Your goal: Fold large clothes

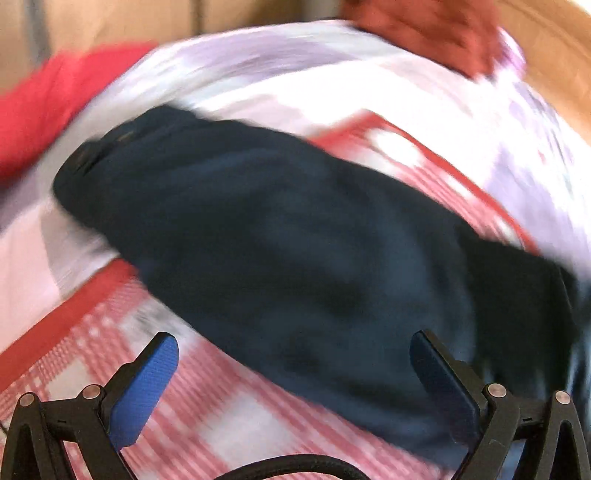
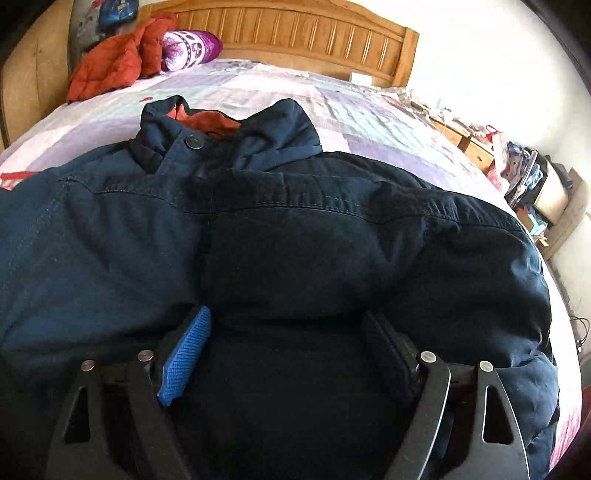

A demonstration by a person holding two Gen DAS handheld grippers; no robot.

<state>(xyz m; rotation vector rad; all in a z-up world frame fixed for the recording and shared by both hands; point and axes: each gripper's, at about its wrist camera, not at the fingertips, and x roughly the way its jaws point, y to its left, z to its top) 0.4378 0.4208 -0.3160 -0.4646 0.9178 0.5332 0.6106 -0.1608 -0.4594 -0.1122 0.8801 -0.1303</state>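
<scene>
Resting wide apart on dark cloth, the right gripper's fingers (image 2: 197, 343) gripped nothing; navy fabric lay between them, unpinched. The left gripper (image 1: 291, 373) hovered with its blue fingers (image 1: 147, 384) spread and empty above the navy jacket (image 2: 258, 229), in a blurred view. The jacket lay spread across the bed (image 2: 369, 110), collar (image 2: 221, 125) toward the wooden headboard (image 2: 295, 26), partly over a red checked cloth (image 1: 184, 413). The fold seemed barely begun; next, each gripper would need an edge or sleeve to pinch.

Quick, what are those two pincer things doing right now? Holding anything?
Left hand-held gripper: open, holding nothing, above the dark blue jacket.
Right hand-held gripper: open wide, pressed against the jacket, not gripping it.
</scene>
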